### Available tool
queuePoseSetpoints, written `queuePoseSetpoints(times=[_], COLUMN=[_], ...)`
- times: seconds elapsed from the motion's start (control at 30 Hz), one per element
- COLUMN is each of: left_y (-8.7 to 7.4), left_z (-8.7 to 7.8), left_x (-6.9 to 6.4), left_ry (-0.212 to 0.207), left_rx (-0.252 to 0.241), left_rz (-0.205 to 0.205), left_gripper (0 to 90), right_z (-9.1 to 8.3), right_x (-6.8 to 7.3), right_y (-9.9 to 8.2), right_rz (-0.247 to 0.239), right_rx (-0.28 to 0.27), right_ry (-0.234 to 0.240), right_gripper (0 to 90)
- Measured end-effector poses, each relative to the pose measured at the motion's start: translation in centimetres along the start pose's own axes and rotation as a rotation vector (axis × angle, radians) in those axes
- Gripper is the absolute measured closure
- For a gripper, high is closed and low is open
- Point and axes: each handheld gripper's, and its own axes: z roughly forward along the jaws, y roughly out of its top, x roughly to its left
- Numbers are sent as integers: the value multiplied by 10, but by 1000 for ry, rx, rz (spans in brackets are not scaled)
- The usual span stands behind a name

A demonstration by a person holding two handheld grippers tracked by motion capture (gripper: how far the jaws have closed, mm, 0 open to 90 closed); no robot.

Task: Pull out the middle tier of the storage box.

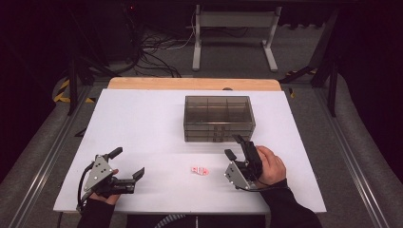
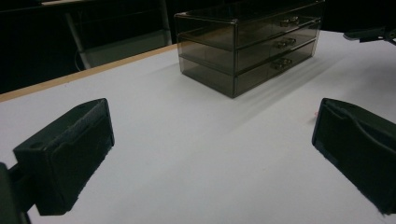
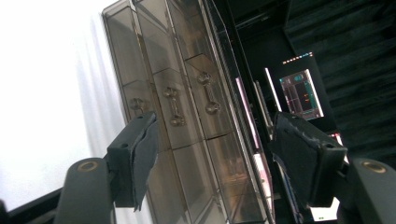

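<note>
One drawer unit [image 1: 218, 118], three drawers, one red-white item [image 1: 200, 170]. Right gripper [image 1: 237, 146], jaws apart and empty, is seen just near of the unit; left gripper [image 1: 129, 164] released.

We see a smoked, see-through drawer chest [image 1: 218, 118] standing upright at the far middle of the white bench [image 1: 142, 123], its three stacked drawers shut, handles [image 3: 173, 106] facing near. A small red-and-white item [image 1: 200, 170] lies flat near the front edge.

All three views share the drawer box [image 1: 218, 118].
</note>
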Motion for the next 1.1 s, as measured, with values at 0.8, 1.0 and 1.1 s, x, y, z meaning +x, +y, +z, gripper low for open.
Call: queuePoseSetpoints(times=[0.8,1.0,1.1], left_y=[0,0,0], left_z=[0,0,0], left_x=[0,0,0], left_ry=[1,1,1], left_rx=[-1,0,0], left_rz=[-2,-5,-6], left_gripper=[0,0,0], right_z=[13,19,22], right_x=[14,20,22], right_y=[6,8,8], right_rz=[-189,-234,-254], right_rx=[72,98,109], right_ry=[-84,-96,-98], right_gripper=[376,394,398])
